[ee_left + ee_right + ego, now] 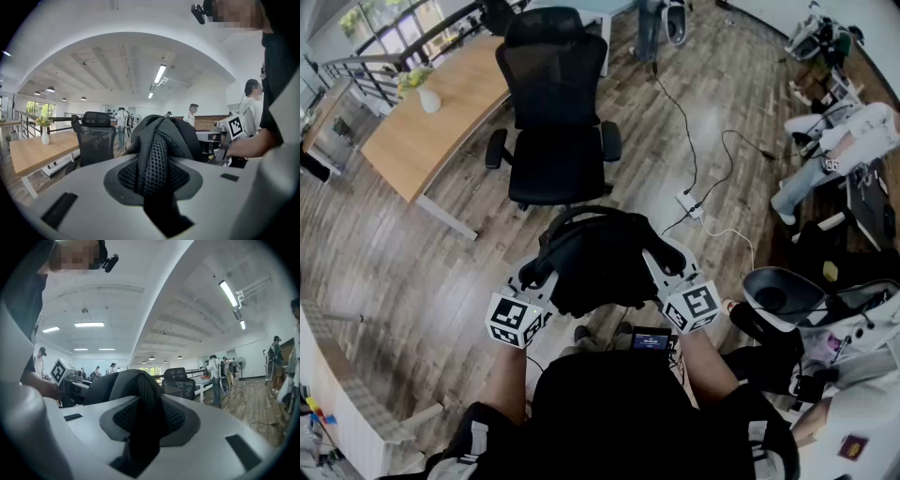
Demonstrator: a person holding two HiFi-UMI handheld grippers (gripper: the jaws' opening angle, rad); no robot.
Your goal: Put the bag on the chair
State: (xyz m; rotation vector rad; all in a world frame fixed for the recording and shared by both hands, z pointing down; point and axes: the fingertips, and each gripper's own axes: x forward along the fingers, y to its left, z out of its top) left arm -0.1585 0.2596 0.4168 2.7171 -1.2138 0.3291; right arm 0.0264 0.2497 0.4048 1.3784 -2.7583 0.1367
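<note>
A black backpack (595, 258) hangs low in front of me, held up between both grippers by its mesh shoulder straps. My left gripper (539, 272) is shut on the left strap (154, 161), which fills the gap between its jaws. At the bag's other side, my right gripper (661, 264) is shut on the other mesh strap (145, 404). The black office chair (558, 159) stands just beyond the bag, its seat facing me and bare. That chair (96, 136) also shows in the left gripper view, and behind the bag in the right gripper view as the chair (179, 381).
A wooden desk (431, 122) with a white vase (429, 98) stands left of the chair. A power strip (689, 202) with cables lies on the floor to its right. Another chair (778, 295) and clutter crowd my right side, and a seated person (834, 150) is farther off.
</note>
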